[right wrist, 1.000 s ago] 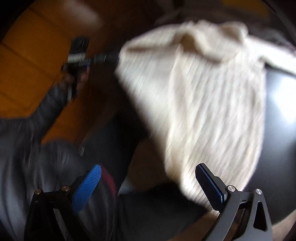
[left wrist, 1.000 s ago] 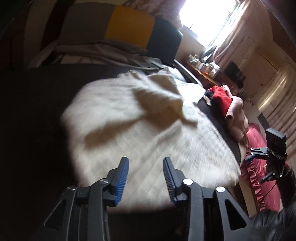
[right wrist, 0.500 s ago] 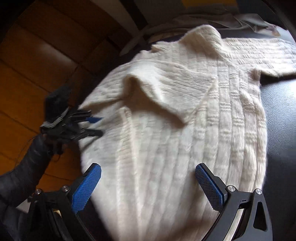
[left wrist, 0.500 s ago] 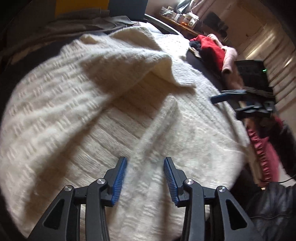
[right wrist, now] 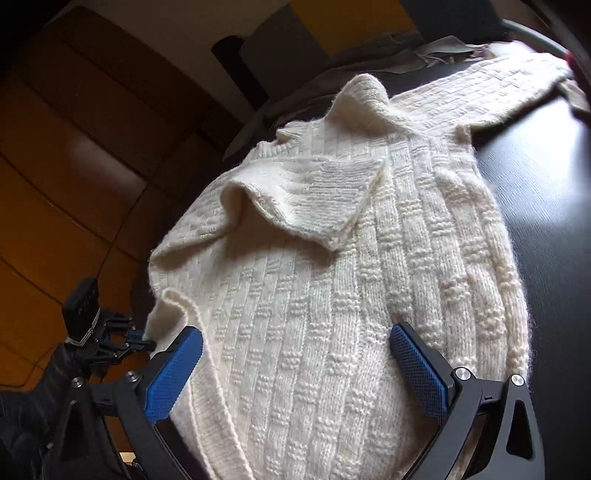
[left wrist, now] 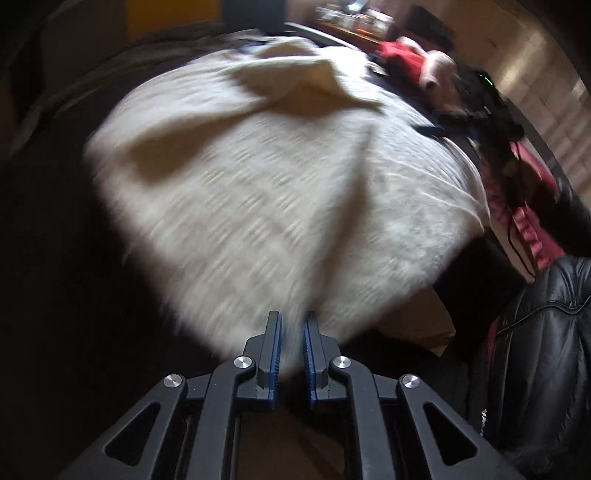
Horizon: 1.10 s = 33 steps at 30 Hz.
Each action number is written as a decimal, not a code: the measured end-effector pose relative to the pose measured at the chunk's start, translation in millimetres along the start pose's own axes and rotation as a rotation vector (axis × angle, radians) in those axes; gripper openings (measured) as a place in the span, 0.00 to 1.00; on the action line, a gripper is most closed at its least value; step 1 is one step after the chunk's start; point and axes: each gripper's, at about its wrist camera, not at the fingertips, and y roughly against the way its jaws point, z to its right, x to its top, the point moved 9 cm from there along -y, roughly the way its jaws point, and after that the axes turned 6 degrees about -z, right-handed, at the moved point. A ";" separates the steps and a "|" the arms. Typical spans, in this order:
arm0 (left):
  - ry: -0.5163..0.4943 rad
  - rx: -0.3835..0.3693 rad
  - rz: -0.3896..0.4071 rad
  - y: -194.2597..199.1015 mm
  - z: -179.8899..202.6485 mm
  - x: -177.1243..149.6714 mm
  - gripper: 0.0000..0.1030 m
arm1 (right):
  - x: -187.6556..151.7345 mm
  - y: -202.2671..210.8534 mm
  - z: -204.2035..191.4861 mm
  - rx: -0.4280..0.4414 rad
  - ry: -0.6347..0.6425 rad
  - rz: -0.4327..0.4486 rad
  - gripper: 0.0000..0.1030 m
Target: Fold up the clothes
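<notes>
Closing left gripper (left wrist: 291, 339) on sweater (right wrist: 332, 295) hem corner for fold; holding right gripper (right wrist: 295, 373) wide over hem, gripping nothing.

You are in a home, in a lived-in room: a wooden floor (right wrist: 48, 229), a cluttered side table (left wrist: 354, 22) by the wall, red and pink clothes (left wrist: 413, 61) in a pile, and cushions (right wrist: 295, 40) behind the dark worktop (right wrist: 546, 192).

Cream knit sweater (right wrist: 332, 295), textured rib-and-block pattern, lies spread flat on a dark surface (right wrist: 546, 206). Collar stands up at the far end. 1 sleeve is folded across the chest; the other extends outward along the surface.
</notes>
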 end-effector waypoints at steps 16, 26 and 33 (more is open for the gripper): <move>0.227 -0.224 0.162 -7.8 -5.7 128.0 0.19 | 0.8 -11.6 -8.1 -0.103 0.003 0.045 1.00; -0.073 -0.384 -0.134 -7.3 75.4 13.7 0.19 | 1.4 -6.6 -3.7 -0.065 0.017 0.064 1.00; 0.300 -0.259 0.089 7.2 -9.6 26.2 0.21 | 3.5 -7.1 -4.4 -0.078 0.033 0.082 1.00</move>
